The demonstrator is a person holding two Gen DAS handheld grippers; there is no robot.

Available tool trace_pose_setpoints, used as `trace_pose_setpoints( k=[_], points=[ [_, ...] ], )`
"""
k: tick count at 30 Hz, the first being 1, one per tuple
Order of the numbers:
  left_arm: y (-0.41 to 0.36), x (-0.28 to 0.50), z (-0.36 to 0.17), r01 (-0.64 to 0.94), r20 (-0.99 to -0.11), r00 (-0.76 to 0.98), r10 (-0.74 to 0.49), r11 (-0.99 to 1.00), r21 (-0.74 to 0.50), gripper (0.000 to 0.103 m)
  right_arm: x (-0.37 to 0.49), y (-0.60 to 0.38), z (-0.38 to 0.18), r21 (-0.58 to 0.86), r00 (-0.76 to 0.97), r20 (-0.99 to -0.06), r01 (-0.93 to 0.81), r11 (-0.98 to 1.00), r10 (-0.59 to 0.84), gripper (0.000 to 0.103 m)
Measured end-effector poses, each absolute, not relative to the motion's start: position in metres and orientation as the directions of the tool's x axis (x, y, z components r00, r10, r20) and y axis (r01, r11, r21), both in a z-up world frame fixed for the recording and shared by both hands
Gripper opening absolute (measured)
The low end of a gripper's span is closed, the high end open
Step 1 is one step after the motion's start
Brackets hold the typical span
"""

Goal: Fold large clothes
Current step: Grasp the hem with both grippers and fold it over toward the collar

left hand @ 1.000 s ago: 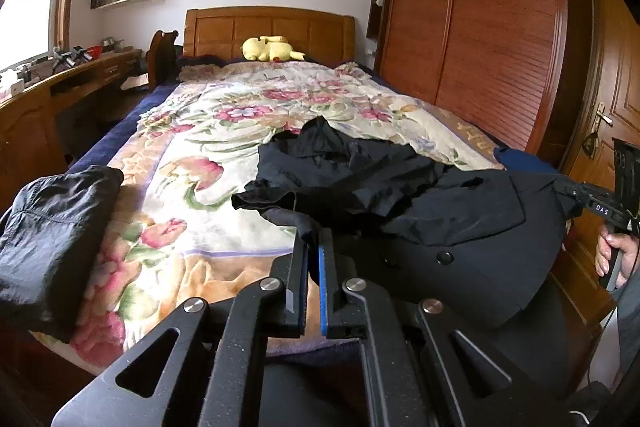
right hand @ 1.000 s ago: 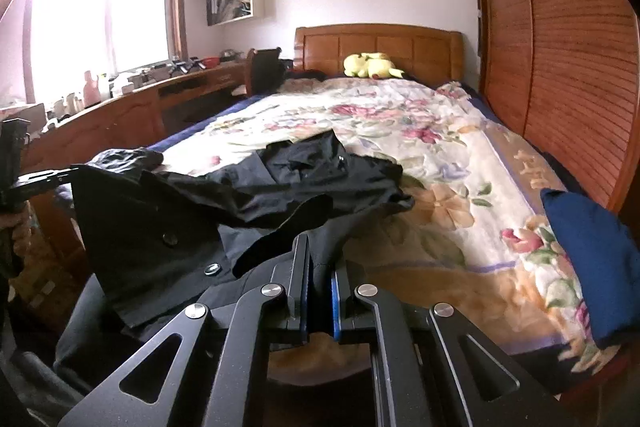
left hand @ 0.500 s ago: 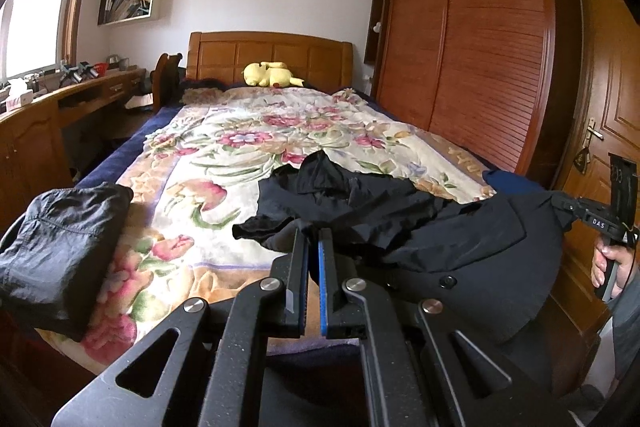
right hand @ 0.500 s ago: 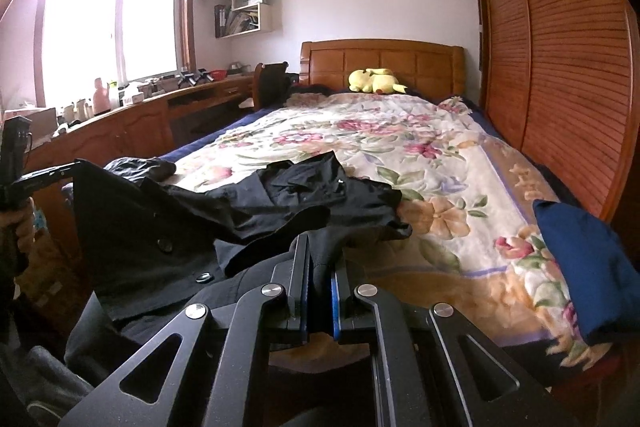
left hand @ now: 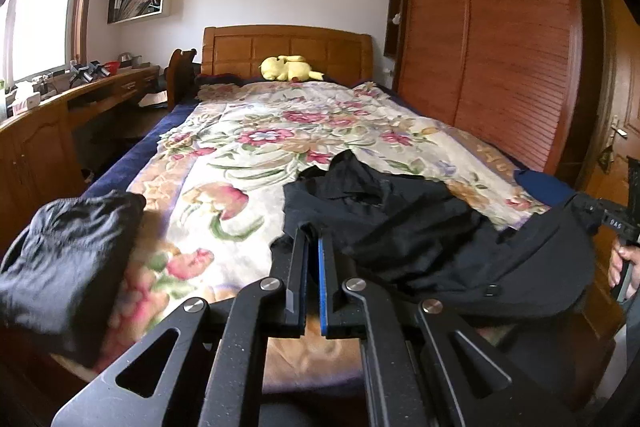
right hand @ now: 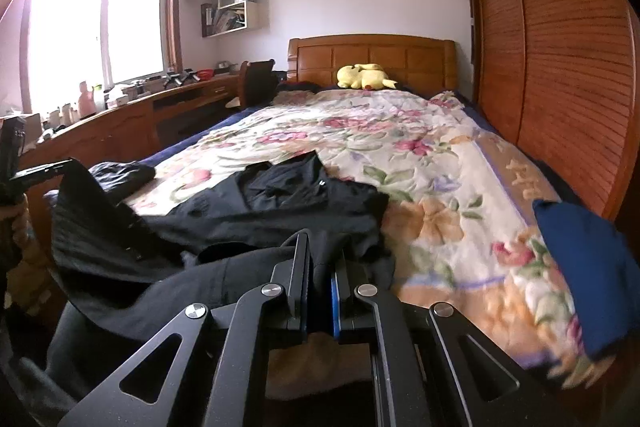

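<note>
floral bed (left hand: pixel 248 163) lies mostly bare; both hand-held grippers (left hand: pixel 313 239) (right hand: pixel 322 247) pinch black coat (left hand: pixel 400 223) edges (foot end).

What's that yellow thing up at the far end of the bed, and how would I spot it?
Start at the wooden headboard at the far end of the bed with the flowered cover. Right in front of it lies a yellow plush toy. It is the only bright yellow thing on the bed; the garments nearer the foot are all black.
</note>
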State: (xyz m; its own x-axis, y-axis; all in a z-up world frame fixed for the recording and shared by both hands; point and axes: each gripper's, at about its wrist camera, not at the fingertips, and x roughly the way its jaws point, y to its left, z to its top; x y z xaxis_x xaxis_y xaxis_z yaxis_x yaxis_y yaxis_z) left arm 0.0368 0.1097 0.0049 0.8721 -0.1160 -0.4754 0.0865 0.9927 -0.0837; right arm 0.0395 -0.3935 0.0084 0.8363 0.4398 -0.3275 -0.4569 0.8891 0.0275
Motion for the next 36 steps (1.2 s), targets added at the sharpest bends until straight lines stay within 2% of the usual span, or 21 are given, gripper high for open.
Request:
trace_pose_setpoints(
  k=[5, 8, 14, 19, 23, 27, 30, 36],
  points=[
    [0.113, 0.089, 0.003, 0.069, -0.464, 0.882, -0.075, 0.997, -0.029, 0.005, 0.095, -0.375, 0.008, -0.023, 0.861, -0.313, -0.429, 0.903, 0.401, 0.008],
    [0.113, 0.122, -0.003, 0.054, -0.45, 0.891, -0.059, 0.998, -0.024, 0.005, 0.135, -0.362, -0.006, -0.006, 0.863, -0.305, -0.424, 0.906, 0.402, 0.008],
    [0.109, 0.191, -0.011, 0.031, -0.448, 0.893, -0.035, 0.999, -0.017, 0.005, 0.214, -0.33, -0.035, -0.021, 0.863, -0.332, -0.41, 0.912, 0.381, 0.008],
    [0.11, 0.25, -0.001, -0.003, -0.455, 0.89, 0.016, 1.0, 0.029, 0.002, 0.291, -0.301, -0.023, -0.097, 0.858, -0.37, -0.417, 0.904, 0.356, 0.008],
    [0.11, 0.286, 0.003, -0.007, -0.474, 0.88, 0.032, 0.998, 0.054, 0.002, 0.344, -0.284, 0.0, -0.115, 0.87, -0.358, -0.403, 0.908, 0.34, 0.008],
    [0.108, 0.293, 0.002, -0.04, -0.472, 0.878, 0.079, 0.995, 0.093, 0.002, 0.4, -0.248, 0.012, -0.219, 0.889, -0.378, -0.357, 0.908, 0.258, 0.008],
    [0.111, 0.289, -0.007, -0.041, -0.493, 0.868, 0.063, 0.998, 0.054, 0.002, 0.444, -0.225, 0.006, -0.292, 0.891, -0.417, -0.32, 0.901, 0.181, 0.008],
    [0.109, 0.29, -0.033, -0.02, -0.566, 0.824, 0.018, 1.0, 0.003, 0.004, 0.505, -0.208, -0.001, -0.307, 0.874, -0.485, -0.185, 0.934, 0.014, 0.008]
  ],
)
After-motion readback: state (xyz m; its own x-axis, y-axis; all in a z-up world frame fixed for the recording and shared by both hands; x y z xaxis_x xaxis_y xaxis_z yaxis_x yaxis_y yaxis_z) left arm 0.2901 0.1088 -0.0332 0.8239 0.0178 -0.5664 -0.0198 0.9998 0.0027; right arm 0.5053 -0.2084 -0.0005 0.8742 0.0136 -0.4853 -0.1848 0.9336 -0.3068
